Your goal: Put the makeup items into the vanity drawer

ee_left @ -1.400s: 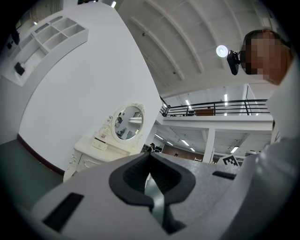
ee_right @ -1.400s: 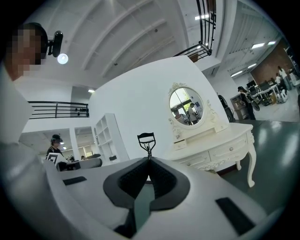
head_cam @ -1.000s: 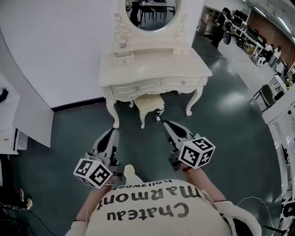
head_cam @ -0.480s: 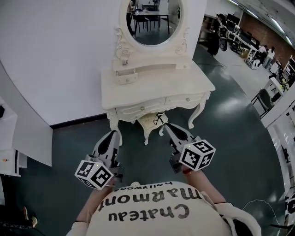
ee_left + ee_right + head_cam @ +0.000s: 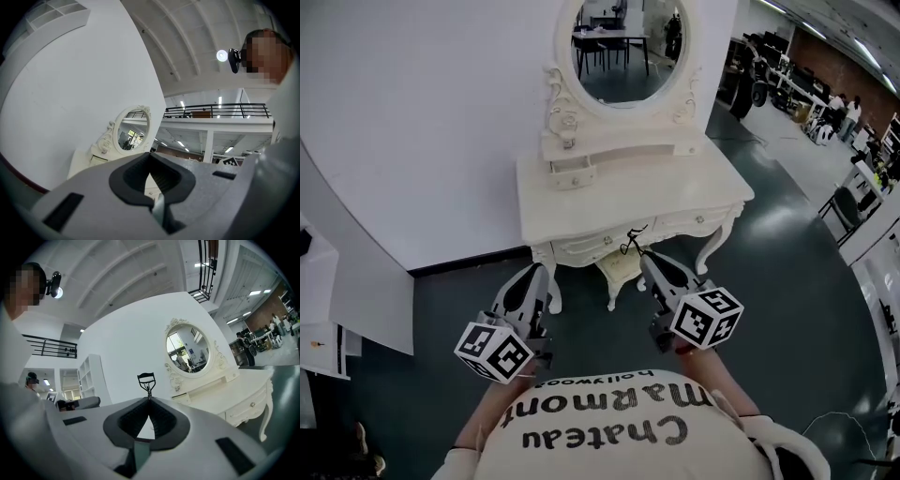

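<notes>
Black and wiry, the eyelash curler (image 5: pixel 146 380) stands pinched by its handle end in the clenched right gripper (image 5: pixel 149 398), loop uppermost, held in the air short of the cream vanity (image 5: pixel 628 202). Left gripper (image 5: pixel 150 153) is closed on nothing. Both drawer fronts (image 5: pixel 592 248) appear shut (no other makeup items seen on top). Advised: free the left jaws, draw one drawer by its knob (image 5: pixel 250 404), then lower the curler in flat.

Vanity (image 5: pixel 609 202): one, by my count
Mirror (image 5: pixel 625 52): one
Stool (image 5: pixel 622 269): one
Eyelash curler (image 5: pixel 146 379): one
Left gripper (image 5: pixel 532 273), right gripper (image 5: pixel 645 256): two
</notes>
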### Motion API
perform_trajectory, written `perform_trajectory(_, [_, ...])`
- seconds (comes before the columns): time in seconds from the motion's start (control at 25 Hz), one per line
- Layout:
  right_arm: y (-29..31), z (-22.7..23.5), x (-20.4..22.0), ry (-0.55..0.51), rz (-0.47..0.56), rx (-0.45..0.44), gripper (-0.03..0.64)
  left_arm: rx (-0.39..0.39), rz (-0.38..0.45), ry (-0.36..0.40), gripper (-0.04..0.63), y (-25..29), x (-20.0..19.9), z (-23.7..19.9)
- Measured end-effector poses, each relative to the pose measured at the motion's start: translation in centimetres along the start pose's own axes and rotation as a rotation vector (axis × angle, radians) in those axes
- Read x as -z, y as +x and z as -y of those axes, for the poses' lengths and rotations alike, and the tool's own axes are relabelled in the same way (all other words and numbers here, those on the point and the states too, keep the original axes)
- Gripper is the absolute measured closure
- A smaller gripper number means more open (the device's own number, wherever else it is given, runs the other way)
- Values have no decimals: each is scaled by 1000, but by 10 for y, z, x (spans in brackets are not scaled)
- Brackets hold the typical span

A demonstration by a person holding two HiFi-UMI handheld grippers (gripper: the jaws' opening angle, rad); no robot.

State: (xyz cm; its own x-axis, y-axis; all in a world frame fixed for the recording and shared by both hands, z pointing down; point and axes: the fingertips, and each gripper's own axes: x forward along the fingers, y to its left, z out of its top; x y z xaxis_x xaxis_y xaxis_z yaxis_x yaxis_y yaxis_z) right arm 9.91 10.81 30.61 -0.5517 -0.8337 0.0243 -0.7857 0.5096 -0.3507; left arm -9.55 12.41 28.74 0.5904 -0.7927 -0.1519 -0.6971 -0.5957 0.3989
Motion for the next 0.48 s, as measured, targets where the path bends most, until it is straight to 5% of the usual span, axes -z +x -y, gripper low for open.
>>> perform_trajectory(0.28, [39, 3, 11, 16, -7, -16, 586, -22, 27, -33, 588, 2, -6, -37])
perform_trajectory(0.48, [53, 4, 16, 25, -18, -13, 586, -82, 9, 9, 588, 0, -9, -59])
